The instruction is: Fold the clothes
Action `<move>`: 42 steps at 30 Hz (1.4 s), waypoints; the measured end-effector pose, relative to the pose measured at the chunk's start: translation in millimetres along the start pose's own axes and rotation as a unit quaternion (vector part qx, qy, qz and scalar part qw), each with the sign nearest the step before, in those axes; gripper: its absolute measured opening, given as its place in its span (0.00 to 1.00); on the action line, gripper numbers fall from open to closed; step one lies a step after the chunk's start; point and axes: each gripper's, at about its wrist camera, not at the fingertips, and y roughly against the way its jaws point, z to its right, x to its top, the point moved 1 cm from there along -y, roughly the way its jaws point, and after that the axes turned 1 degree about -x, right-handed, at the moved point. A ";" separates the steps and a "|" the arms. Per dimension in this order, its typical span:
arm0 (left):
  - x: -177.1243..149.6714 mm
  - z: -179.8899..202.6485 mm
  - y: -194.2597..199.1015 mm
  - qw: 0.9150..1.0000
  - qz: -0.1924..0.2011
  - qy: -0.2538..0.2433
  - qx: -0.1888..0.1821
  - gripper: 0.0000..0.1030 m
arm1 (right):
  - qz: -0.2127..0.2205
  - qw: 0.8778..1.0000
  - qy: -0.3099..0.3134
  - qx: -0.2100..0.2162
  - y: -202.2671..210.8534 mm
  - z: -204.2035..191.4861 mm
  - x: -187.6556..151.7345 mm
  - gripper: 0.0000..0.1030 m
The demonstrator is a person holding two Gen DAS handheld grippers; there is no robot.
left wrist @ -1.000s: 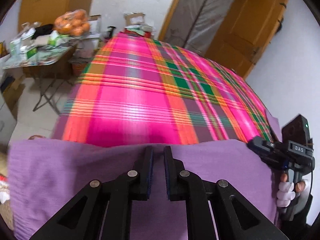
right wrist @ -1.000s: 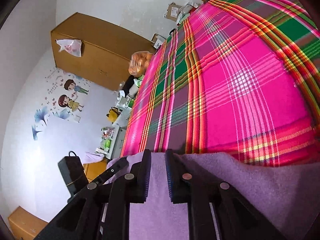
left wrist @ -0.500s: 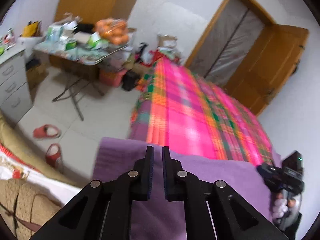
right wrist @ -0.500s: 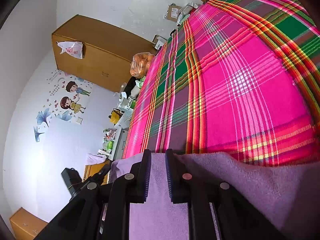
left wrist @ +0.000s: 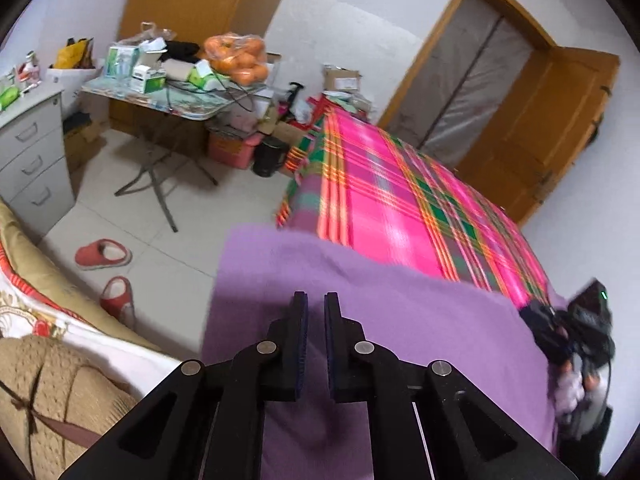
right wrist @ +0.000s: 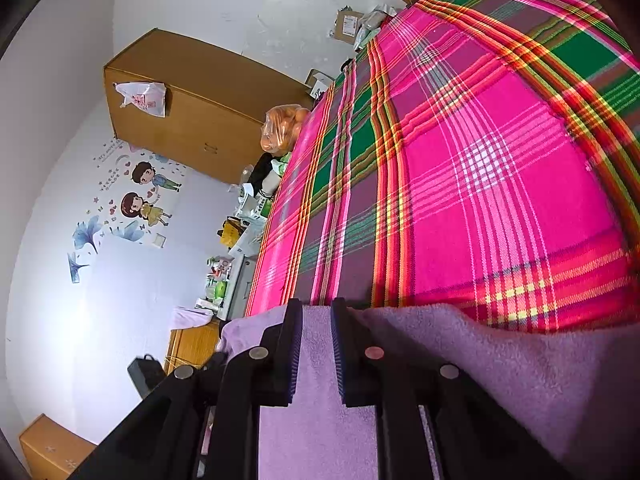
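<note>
We hold a purple cloth (left wrist: 400,320) between our two hand-held grippers, above the near end of a bed (left wrist: 400,208) covered in a pink plaid sheet. Our left hand-held gripper (left wrist: 312,344) has its jaws nearly together with the cloth's near edge pinched between them; the cloth spreads out ahead of the fingers, its left corner hanging over the tiled floor (left wrist: 172,256). Our right hand-held gripper (right wrist: 316,356) is closed on the same cloth (right wrist: 520,360), a strip of it running between the jaws and the rest draped to the right, against the bed (right wrist: 480,160).

In the left view, that right hand-held gripper (left wrist: 568,332) shows at the cloth's far right edge, with a hand (left wrist: 576,388) around its handle. Two red slippers (left wrist: 104,254) lie on the floor to the left, near a folding surface (left wrist: 160,100) piled with boxes and a bag of oranges (left wrist: 238,58).
</note>
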 end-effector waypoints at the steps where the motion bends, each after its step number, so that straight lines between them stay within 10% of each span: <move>1: -3.0 -1.0 1.8 1.000 0.002 0.000 0.000 0.08 | 0.000 1.000 0.000 0.000 -0.4 -0.2 0.0 0.14; 8: -12.1 22.6 7.0 0.999 0.010 -0.027 0.018 0.09 | -0.009 0.998 0.055 -0.001 5.8 -24.0 -11.9 0.28; 19: -25.5 87.2 -27.4 0.993 -0.041 -0.105 -0.043 0.10 | -0.069 0.983 0.155 -0.071 25.6 -57.9 -106.0 0.21; 31: -28.0 93.7 -29.7 0.992 -0.047 -0.109 -0.048 0.13 | 0.075 0.975 0.098 -0.183 127.7 -15.0 -81.6 0.22; 42: -25.6 121.8 -44.2 0.986 -0.058 -0.128 -0.093 0.13 | 0.179 0.933 0.092 -0.299 188.5 -5.0 -46.9 0.32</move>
